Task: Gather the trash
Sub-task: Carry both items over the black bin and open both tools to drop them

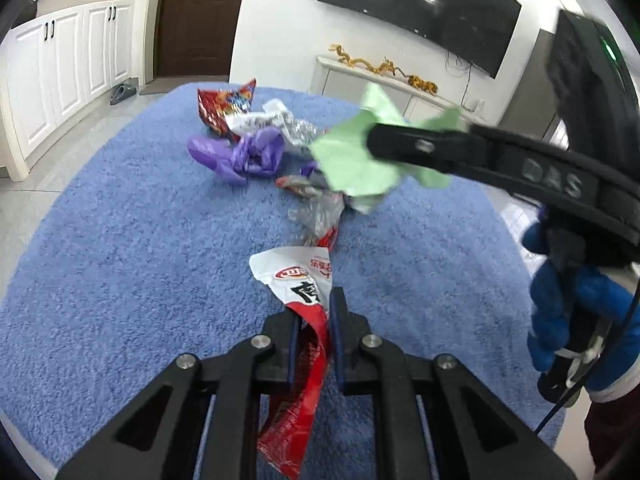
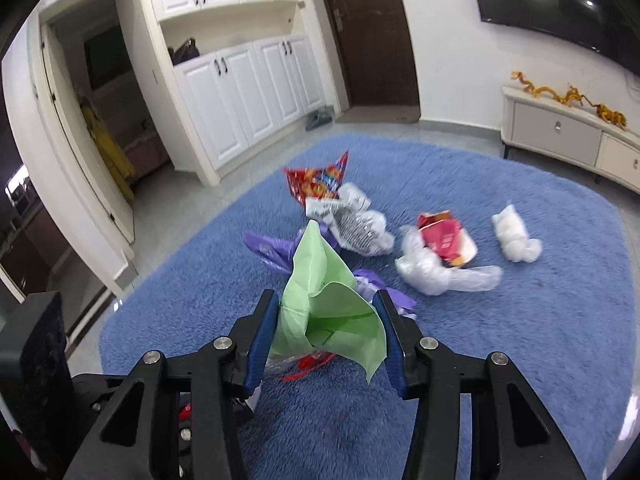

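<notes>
My left gripper (image 1: 314, 316) is shut on a red and white snack wrapper (image 1: 298, 280), which hangs down between its fingers over the blue rug (image 1: 120, 260). My right gripper (image 2: 326, 312) is shut on a crumpled green paper (image 2: 320, 300); in the left wrist view the same green paper (image 1: 352, 160) shows at the tip of that gripper, held by a blue-gloved hand (image 1: 560, 320). More trash lies on the rug: a purple bag (image 1: 240, 154), a red chip bag (image 1: 224, 106), a silver and white wrapper (image 1: 276, 124) and a clear wrapper (image 1: 320, 216).
Further right on the rug (image 2: 520, 340) lie a clear plastic bag (image 2: 436, 272), a red carton (image 2: 444, 240) and a white bundle (image 2: 516, 236). White cabinets (image 2: 240, 88), a dark door (image 2: 372, 40) and a low TV console (image 2: 560, 132) ring the rug.
</notes>
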Demonstrator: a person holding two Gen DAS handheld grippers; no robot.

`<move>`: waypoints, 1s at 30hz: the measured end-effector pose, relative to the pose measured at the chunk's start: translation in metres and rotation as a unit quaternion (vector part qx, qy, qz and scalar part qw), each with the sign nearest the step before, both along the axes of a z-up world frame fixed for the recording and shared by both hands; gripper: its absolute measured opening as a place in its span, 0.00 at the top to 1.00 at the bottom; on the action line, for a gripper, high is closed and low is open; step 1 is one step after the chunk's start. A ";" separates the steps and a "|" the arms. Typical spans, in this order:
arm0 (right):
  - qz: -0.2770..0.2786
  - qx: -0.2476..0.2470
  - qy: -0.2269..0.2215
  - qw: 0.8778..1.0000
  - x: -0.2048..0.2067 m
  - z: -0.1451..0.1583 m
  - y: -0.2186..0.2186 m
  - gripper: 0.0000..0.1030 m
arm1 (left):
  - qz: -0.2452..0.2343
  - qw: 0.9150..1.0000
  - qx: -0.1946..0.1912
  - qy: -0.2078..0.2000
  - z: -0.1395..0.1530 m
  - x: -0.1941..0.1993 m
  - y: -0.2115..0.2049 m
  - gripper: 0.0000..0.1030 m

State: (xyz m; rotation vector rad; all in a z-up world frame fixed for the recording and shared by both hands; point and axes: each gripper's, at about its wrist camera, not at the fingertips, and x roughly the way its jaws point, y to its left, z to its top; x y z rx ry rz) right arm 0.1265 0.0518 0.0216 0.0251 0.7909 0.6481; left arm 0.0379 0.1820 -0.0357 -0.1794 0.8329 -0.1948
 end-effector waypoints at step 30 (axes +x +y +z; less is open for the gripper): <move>-0.373 0.059 0.059 0.924 -0.178 -0.056 -0.361 0.52 | -0.260 0.955 0.132 -0.059 0.054 -0.041 -0.274 0.88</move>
